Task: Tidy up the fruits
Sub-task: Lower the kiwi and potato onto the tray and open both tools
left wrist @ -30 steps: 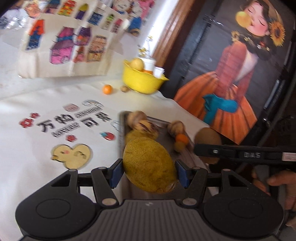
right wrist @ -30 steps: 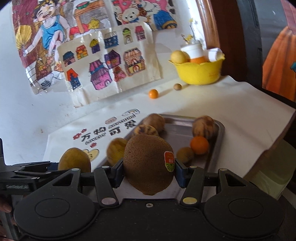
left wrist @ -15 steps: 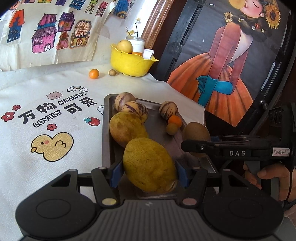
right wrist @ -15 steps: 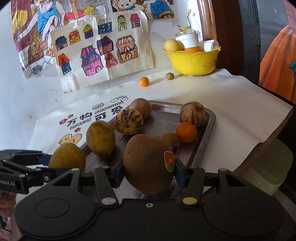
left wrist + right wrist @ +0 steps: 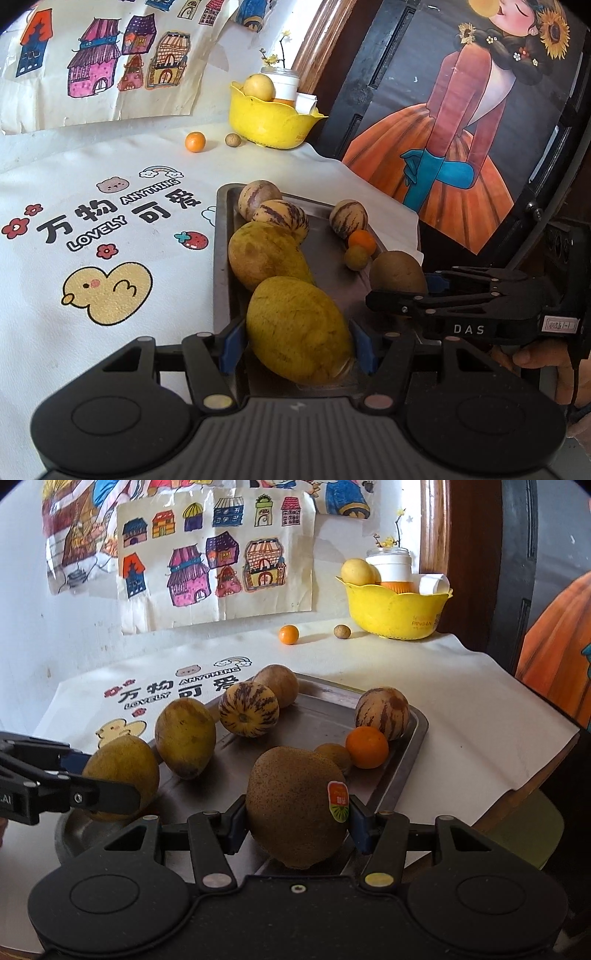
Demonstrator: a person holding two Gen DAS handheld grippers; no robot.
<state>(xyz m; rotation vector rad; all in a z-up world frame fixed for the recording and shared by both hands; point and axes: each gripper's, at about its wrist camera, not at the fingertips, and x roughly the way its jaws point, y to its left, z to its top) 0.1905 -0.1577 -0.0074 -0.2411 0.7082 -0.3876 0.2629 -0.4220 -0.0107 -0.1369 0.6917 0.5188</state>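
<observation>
both fruits over the tray, ready to set down

i have the left gripper clamped on a yellow mango, its blue pads pressed to both flanks, low over the near end of the steel tray. my right gripper is clamped on a brown stickered fruit, low over the tray's near right side.

to place well, i would lower each fruit until its underside rests on bare metal, then let the pads part slowly so nothing rolls. the mango should land just short of the second mango, not on it. the brown fruit needs the gap in front of the small orange and the small brownish fruit beside it. i judge rolling the main risk, since the tray is smooth and its rim shallow.

three striped melons sit at the far end. the tray lies on a white printed cloth showing a duck and lettering. beyond it, a loose orange, a small brown ball and a yellow bowl stand near the wall, which carries children's house drawings. a painted figure in an orange skirt leans at the right.
</observation>
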